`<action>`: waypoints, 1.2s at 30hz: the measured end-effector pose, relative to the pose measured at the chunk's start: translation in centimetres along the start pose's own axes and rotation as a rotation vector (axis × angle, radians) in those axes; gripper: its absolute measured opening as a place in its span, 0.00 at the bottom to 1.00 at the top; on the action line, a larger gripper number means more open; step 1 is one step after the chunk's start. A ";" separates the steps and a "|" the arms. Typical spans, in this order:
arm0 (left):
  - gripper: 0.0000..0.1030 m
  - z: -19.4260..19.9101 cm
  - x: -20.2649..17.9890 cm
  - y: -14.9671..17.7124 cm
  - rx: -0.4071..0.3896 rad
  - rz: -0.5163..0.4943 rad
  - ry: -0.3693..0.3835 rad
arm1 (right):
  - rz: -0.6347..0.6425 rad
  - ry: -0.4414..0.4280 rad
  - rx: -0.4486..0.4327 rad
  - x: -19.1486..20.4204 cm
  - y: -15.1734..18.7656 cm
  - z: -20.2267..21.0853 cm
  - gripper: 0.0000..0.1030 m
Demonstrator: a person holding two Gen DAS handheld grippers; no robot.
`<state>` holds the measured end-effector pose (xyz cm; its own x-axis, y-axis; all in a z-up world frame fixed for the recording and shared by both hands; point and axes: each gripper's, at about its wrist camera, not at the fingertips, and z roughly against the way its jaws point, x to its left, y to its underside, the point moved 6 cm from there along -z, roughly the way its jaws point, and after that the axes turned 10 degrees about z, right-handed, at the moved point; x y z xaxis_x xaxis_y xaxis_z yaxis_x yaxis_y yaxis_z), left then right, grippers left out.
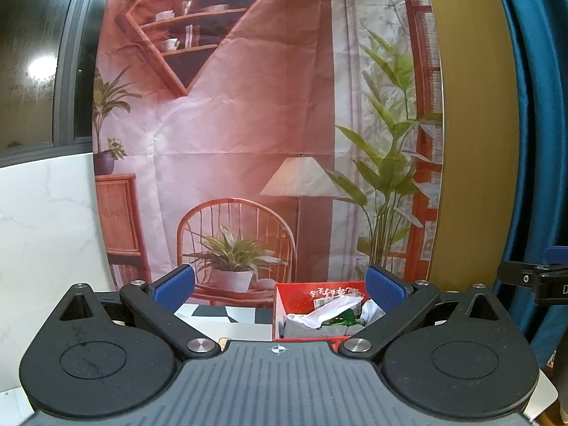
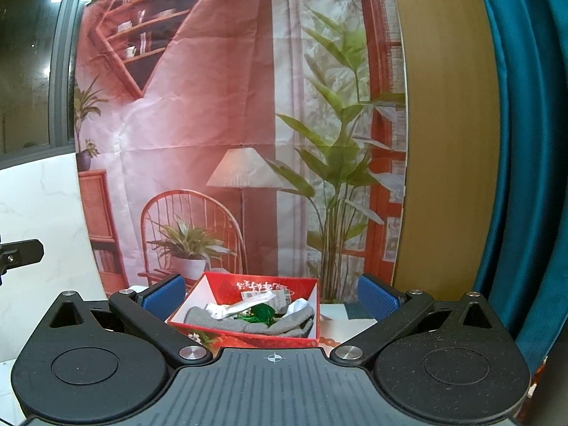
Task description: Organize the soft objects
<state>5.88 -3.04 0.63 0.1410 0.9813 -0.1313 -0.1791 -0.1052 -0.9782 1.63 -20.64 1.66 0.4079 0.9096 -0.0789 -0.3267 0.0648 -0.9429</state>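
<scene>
A red box (image 2: 227,285) with a white inside stands on the table ahead of both grippers. It holds a grey knitted cloth (image 2: 248,321), a green tangle (image 2: 262,310), white crumpled pieces and a printed packet. In the left wrist view the same red box (image 1: 301,293) sits toward the right blue pad. My left gripper (image 1: 280,285) is open and holds nothing. My right gripper (image 2: 271,294) is open too, raised in front of the box with its blue pads apart on either side of it.
A printed backdrop (image 1: 248,124) of a room hangs close behind the table. A blue curtain (image 2: 525,142) falls at the right, beside a wooden panel (image 2: 443,142). A black-and-white patterned mat (image 1: 227,314) lies left of the box. White marble wall (image 1: 42,213) at left.
</scene>
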 end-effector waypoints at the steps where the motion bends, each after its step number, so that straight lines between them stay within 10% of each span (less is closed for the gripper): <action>1: 1.00 0.0 0.0 0.0 0.000 0.000 0.000 | 0.000 -0.001 0.000 0.0 0.0 0.0 1.00; 36: 1.00 0.1 0.2 0.2 0.006 0.006 -0.032 | 0.011 0.017 -0.004 -1.2 0.1 0.0 1.00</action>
<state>5.82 -2.82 0.38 0.1084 0.9853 -0.1320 -0.1855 -0.1104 -0.9764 1.11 -21.69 1.64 0.4187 0.9032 -0.0947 -0.3283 0.0534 -0.9431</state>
